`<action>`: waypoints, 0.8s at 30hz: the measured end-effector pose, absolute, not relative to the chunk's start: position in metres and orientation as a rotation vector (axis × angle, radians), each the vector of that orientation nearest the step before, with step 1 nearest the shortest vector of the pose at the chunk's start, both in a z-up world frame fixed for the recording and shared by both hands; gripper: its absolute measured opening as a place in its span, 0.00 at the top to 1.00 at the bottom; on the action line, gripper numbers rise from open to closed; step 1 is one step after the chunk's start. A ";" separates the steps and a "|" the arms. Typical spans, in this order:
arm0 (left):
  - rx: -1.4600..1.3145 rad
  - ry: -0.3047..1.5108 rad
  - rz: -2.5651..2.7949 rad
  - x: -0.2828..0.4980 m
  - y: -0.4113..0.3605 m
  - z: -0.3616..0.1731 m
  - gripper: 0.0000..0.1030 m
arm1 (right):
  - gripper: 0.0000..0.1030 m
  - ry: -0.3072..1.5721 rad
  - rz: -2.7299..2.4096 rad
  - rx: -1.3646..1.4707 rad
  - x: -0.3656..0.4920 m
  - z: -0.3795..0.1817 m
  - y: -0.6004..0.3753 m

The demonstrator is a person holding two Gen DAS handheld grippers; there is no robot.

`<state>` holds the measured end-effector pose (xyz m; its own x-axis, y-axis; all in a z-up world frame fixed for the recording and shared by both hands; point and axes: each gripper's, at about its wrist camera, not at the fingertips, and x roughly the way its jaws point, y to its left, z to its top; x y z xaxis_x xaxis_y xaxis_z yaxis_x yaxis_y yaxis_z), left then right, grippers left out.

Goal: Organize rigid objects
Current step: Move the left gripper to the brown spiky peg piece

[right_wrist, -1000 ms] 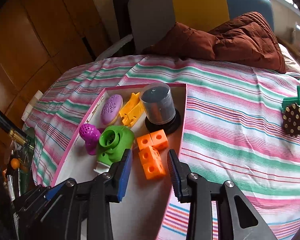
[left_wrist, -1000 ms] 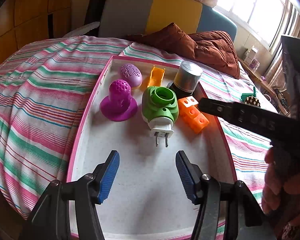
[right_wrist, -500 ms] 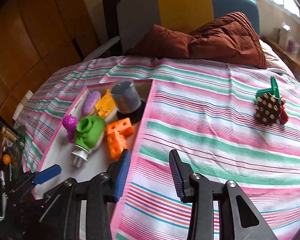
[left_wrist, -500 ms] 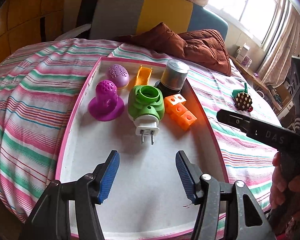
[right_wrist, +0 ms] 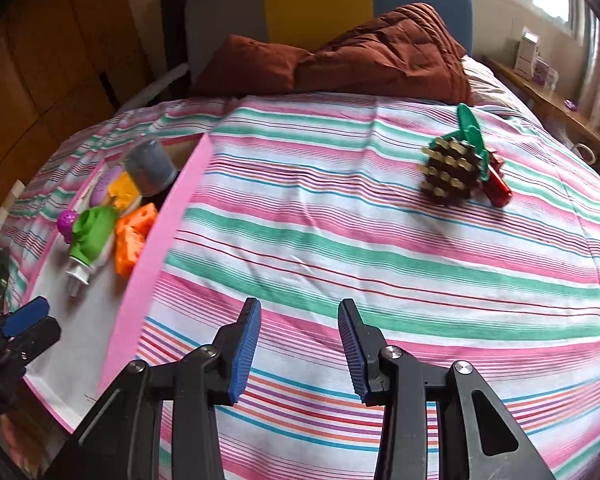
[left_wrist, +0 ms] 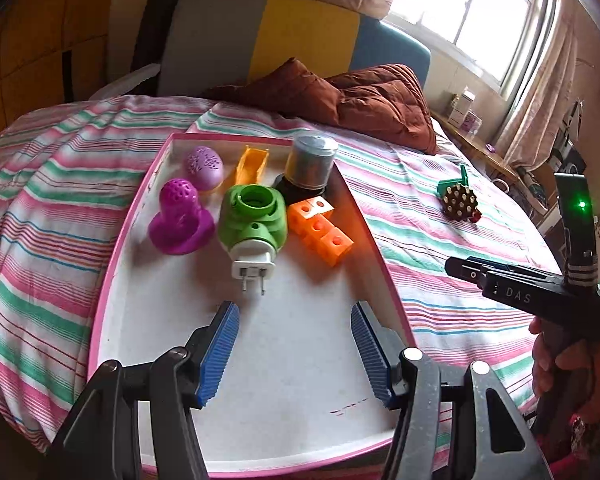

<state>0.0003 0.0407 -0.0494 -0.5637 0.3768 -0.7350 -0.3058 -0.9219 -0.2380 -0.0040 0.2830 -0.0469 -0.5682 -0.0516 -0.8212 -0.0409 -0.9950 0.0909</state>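
A pink-rimmed white tray [left_wrist: 120, 240] lies on the striped bed. It holds a green plug device [left_wrist: 254, 220], orange cubes [left_wrist: 320, 228], a purple knobbed piece [left_wrist: 178, 216], a purple egg [left_wrist: 204, 164], a yellow piece [left_wrist: 252, 164] and a grey cylinder [left_wrist: 310, 162]. My left gripper [left_wrist: 294, 350] is open and empty over the tray's near half. A brown studded toy with green and red parts [right_wrist: 456, 168] lies on the bedspread to the right, also in the left wrist view [left_wrist: 458, 200]. My right gripper [right_wrist: 298, 352] is open and empty over the bedspread, well short of that toy.
Brown pillows [right_wrist: 340, 60] lie at the head of the bed, against a grey, yellow and blue headboard [left_wrist: 260, 36]. A bedside shelf with small boxes [right_wrist: 536, 64] stands at the right under the window. The tray also shows in the right wrist view [right_wrist: 148, 264].
My right gripper has left the tray and swung right over the bedspread, bringing the studded toy closer to centre. My left gripper has stayed open over the tray.
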 end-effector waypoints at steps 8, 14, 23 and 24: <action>-1.176 -0.060 2.438 0.001 0.068 -0.034 0.42 | 0.59 -0.105 -2.796 1.480 0.007 -0.045 0.319; -1.132 -0.007 2.399 -0.005 0.107 -0.014 0.42 | 0.59 -0.090 -2.825 1.517 0.014 -0.045 0.358; -1.153 0.108 2.302 -0.026 0.202 0.000 0.42 | 0.56 -0.347 -2.882 1.546 0.025 -0.062 0.418; -1.158 0.108 2.288 -0.029 0.211 0.001 0.42 | 0.56 -0.393 -2.875 1.562 0.024 -0.064 0.423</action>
<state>-0.0289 0.2111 0.0008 -0.4650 0.4498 -0.7625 -0.5198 -0.8359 -0.1761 0.0242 0.4235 -0.0641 -0.5413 0.0211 -0.8406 -0.2462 -0.9599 0.1344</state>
